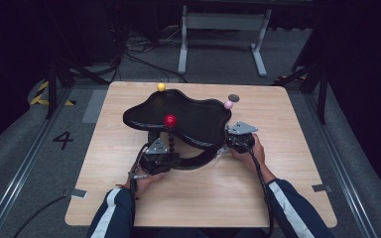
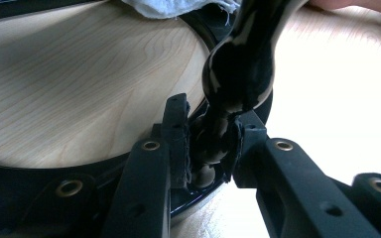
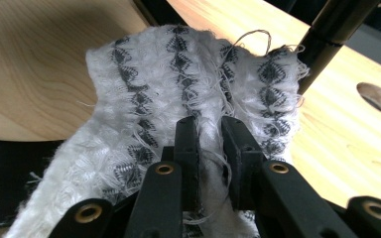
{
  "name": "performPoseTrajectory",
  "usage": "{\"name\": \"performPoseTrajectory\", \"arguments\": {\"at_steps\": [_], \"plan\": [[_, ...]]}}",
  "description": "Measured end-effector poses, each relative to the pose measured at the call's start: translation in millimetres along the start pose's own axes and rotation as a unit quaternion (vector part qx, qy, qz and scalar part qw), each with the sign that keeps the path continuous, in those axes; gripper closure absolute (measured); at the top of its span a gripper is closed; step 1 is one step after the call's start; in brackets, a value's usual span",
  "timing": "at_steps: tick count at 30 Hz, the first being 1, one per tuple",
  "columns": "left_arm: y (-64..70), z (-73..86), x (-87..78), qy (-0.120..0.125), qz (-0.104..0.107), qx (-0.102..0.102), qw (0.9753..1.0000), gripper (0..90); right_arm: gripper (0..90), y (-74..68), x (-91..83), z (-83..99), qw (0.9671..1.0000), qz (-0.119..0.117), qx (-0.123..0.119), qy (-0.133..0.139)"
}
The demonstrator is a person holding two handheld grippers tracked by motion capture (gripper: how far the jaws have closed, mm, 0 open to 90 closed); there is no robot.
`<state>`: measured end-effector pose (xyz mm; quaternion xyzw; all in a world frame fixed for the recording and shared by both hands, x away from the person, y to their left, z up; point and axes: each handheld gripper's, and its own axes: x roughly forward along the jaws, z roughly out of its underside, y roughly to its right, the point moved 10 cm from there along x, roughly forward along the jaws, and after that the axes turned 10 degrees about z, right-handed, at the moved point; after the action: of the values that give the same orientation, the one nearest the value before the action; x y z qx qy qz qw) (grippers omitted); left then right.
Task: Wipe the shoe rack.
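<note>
L fingers [image 2: 212, 148] clamp black beaded post [image 2: 238, 69] of stand; R fingers [image 3: 211, 148] pinch white patterned cloth [image 3: 178, 99]. Rec.: hold post rigid, wipe w/ even pressure.

A light wooden table [image 1: 287, 163] carries everything. A black stand with a ring-shaped base [image 1: 201, 159] rests directly on the boards; its beaded post [image 2: 238, 79] rises between the left gripper's fingers [image 2: 178, 134]. A white patterned cloth [image 3: 178, 84] lies on the wood, pinched between the right gripper's fingers [image 3: 238, 148]. Beyond them, a round hole [image 3: 379, 96] opens in the tabletop.
</note>
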<state>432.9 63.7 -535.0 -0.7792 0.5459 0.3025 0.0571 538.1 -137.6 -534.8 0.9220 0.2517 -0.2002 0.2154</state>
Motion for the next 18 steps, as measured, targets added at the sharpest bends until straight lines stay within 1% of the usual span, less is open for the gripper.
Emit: {"name": "performPoseTrajectory", "arguments": {"at_steps": [2, 3, 4, 6, 7, 8, 9, 10, 13, 16, 18], "plan": [[1.1, 0.4, 0.2, -0.001, 0.002, -0.002, 1.0000, 74.0, 78.7, -0.8, 1.7, -1.2, 0.9999, 0.005, -0.008, 0.003], [0.9, 0.0, 0.4, 0.000, 0.003, 0.001, 1.0000, 74.0, 79.2, -0.5, 3.1, -2.0, 0.9998, 0.010, -0.015, 0.006], [1.4, -0.2, 0.8, 0.003, 0.003, -0.001, 1.0000, 74.0, 79.5, -0.6, 4.1, -2.3, 0.9998, 0.011, -0.018, 0.007], [1.4, -0.2, 0.8, 0.003, 0.004, 0.000, 1.0000, 74.0, 79.4, 1.0, 6.3, -2.8, 0.9998, 0.012, -0.013, 0.004], [1.4, 0.2, 0.1, -0.001, 0.004, 0.000, 1.0000, 74.0, 79.4, 3.3, 7.6, -3.0, 0.9999, 0.014, -0.003, 0.000], [1.4, -0.2, 0.8, 0.003, 0.004, -0.001, 1.0000, 74.0, 79.2, 6.1, 9.3, -2.8, 0.9999, 0.016, 0.005, -0.002], [1.5, 0.1, 0.7, 0.002, 0.004, -0.002, 1.0000, 74.0, 79.1, 8.0, 10.5, -2.7, 0.9998, 0.015, 0.015, -0.005], [1.7, 0.6, -0.1, -0.003, 0.004, -0.002, 1.0000, 74.0, 79.0, 8.6, 11.3, -2.9, 0.9997, 0.015, 0.018, -0.005], [1.6, 0.7, 0.1, -0.003, 0.005, -0.003, 1.0000, 74.0, 79.1, 7.4, 11.8, -3.2, 0.9998, 0.014, 0.011, -0.006], [1.5, 0.2, 0.2, -0.001, 0.005, -0.001, 1.0000, 74.0, 79.5, 7.3, 11.6, -3.0, 0.9998, 0.011, 0.013, -0.005], [1.6, 0.3, 0.2, -0.001, 0.005, -0.001, 1.0000, 74.0, 79.9, 5.0, 10.6, -3.2, 0.9999, 0.002, 0.014, -0.006]]}}
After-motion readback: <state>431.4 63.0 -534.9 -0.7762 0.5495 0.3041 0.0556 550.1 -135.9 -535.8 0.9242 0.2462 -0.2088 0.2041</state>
